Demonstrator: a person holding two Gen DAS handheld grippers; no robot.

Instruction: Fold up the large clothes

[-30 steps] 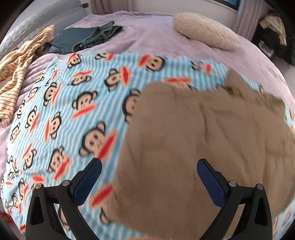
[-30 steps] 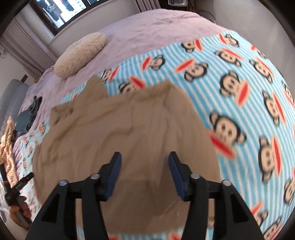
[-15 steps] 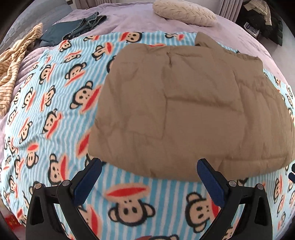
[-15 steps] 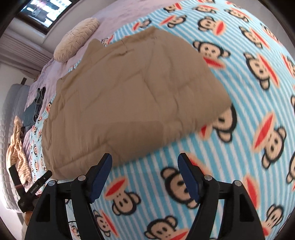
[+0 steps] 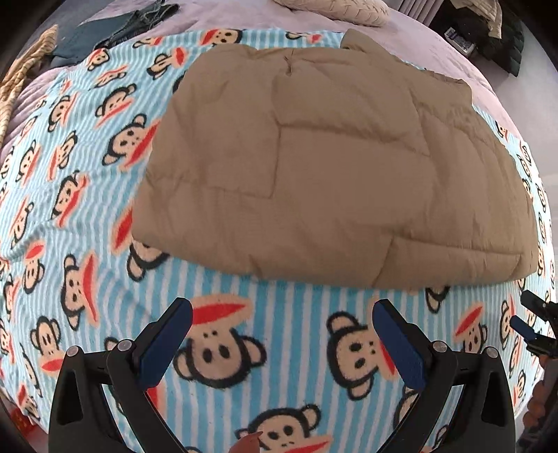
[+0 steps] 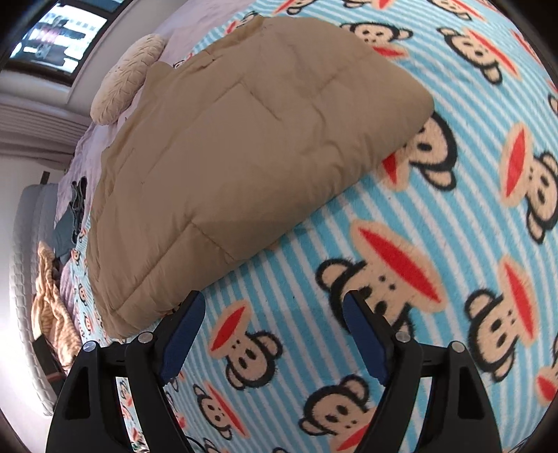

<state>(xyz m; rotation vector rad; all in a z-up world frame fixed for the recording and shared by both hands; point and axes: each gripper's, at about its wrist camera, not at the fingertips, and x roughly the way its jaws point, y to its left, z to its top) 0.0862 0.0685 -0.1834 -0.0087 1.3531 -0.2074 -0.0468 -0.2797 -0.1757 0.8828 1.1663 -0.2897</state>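
A tan quilted jacket (image 5: 331, 156) lies folded flat on a blue striped monkey-print blanket (image 5: 279, 334). It also shows in the right wrist view (image 6: 237, 156). My left gripper (image 5: 282, 331) is open and empty, held above the blanket just in front of the jacket's near edge. My right gripper (image 6: 273, 325) is open and empty, over the blanket (image 6: 436, 244) near the jacket's near corner. The right gripper's tip shows at the right edge of the left wrist view (image 5: 533, 324).
A cream pillow (image 5: 334, 8) lies at the far end of the lilac bedspread (image 5: 453, 48). Dark jeans (image 5: 129, 28) and a striped yellow garment (image 5: 21, 76) lie far left. Dark clothes (image 5: 502, 38) sit far right. A padded headboard (image 6: 24, 265) stands at the left.
Both grippers have pulled back from over the jacket toward the near blanket. The right gripper's jaws have opened wider. The jacket now lies flat and still.
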